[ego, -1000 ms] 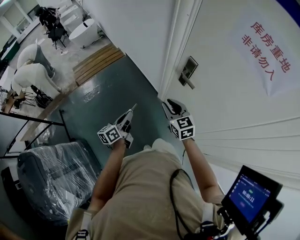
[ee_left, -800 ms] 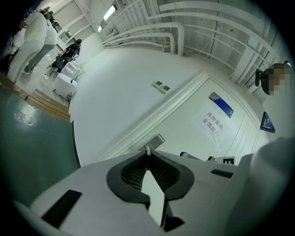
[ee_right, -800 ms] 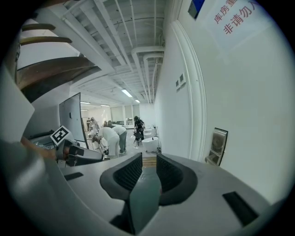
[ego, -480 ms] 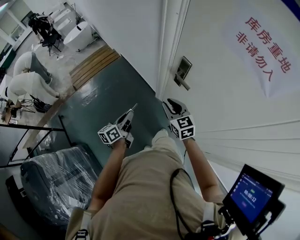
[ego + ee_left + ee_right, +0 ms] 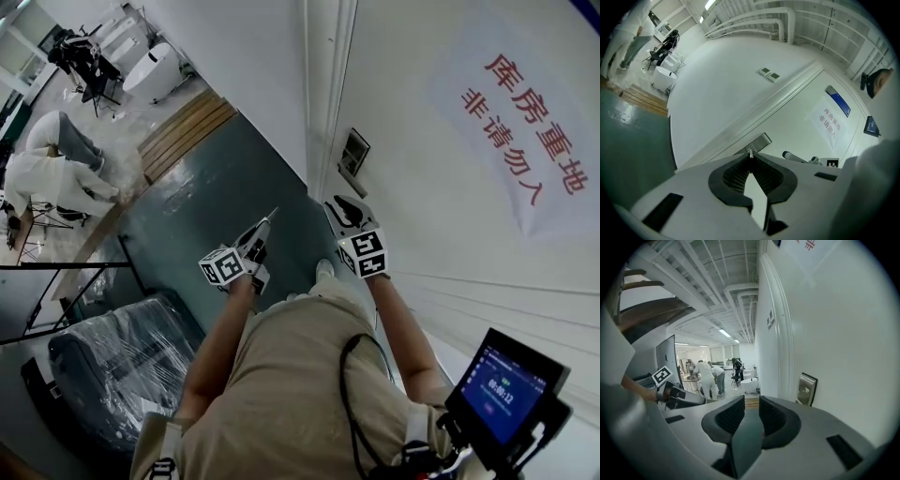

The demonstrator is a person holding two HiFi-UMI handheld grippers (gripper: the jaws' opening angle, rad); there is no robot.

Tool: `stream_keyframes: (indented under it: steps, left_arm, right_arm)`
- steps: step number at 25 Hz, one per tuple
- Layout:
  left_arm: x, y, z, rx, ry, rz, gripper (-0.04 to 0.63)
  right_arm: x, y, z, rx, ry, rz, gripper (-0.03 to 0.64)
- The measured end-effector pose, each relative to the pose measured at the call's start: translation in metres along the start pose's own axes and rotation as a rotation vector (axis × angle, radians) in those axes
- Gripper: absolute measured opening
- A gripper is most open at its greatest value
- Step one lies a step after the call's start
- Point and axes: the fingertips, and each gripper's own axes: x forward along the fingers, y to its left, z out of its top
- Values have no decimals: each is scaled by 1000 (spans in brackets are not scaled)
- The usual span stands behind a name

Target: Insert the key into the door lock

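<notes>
A metal lock plate [image 5: 352, 155] with a lever handle sits on the white door [image 5: 450, 216], near its frame. My left gripper [image 5: 265, 225] is shut on a small silver key [image 5: 750, 153], whose tip sticks out past the jaws and points up toward the lock plate [image 5: 761, 140]. It hangs short of the door, left of and below the lock. My right gripper [image 5: 342, 211] is beside it, closer to the door and just below the lock plate [image 5: 806, 389]. Its pads [image 5: 730, 414] stand a narrow gap apart with nothing between them.
A paper sign with red characters [image 5: 525, 131] hangs on the door. A plastic-wrapped grey object [image 5: 112, 366] stands at lower left on the green floor. A lit screen [image 5: 502, 389] is at lower right. Wooden boards [image 5: 183, 127], a white tub and people are in the far room.
Both grippers and the person have come closer to the door; the lock plate now lies nearer to the grippers in the head view. Both jaws look unchanged.
</notes>
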Motion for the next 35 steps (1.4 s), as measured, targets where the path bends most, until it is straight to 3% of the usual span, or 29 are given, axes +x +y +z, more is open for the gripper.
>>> stream_keyframes:
  steps: [17, 35]
  left_arm:
    - [120, -6, -30, -43, 82, -34, 35]
    - [164, 0, -39, -79, 97, -21, 35]
  right_arm:
    - [-6, -74, -17, -13, 40, -23, 104]
    - [6, -87, -20, -27, 51, 45, 104]
